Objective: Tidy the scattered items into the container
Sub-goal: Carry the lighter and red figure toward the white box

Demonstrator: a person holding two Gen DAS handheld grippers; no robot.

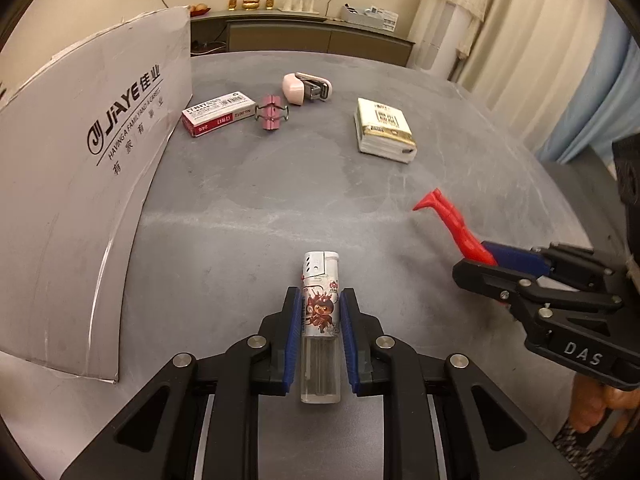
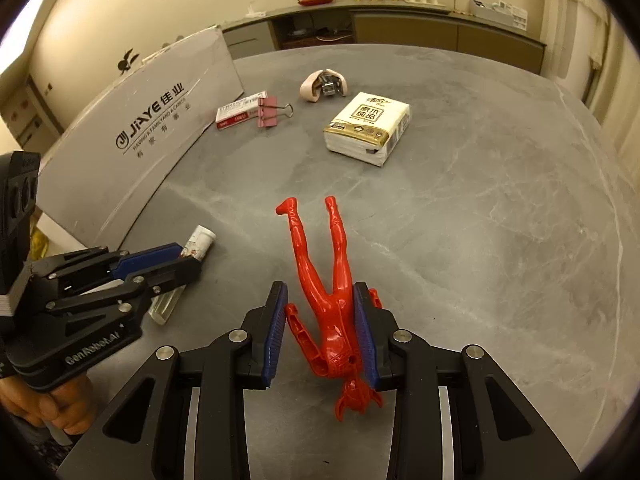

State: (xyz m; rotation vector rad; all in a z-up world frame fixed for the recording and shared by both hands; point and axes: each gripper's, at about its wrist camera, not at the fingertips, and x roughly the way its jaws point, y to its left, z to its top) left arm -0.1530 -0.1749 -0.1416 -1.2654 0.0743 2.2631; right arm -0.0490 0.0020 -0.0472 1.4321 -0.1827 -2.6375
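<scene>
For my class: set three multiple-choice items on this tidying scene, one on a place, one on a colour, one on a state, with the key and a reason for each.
1. Where does the binder clip lie?
A. beside the staples box
B. on the tissue pack
C. inside the cardboard box

2. What colour is the toy figure?
A. blue
B. red
C. white

3. What is between the left gripper's pads?
A. nothing
B. a stapler
C. the lighter

Key: 1 A, the clip touches the staples box's end; 2 B, the figure is red all over; 3 C, both blue pads flank the lighter's body.
</scene>
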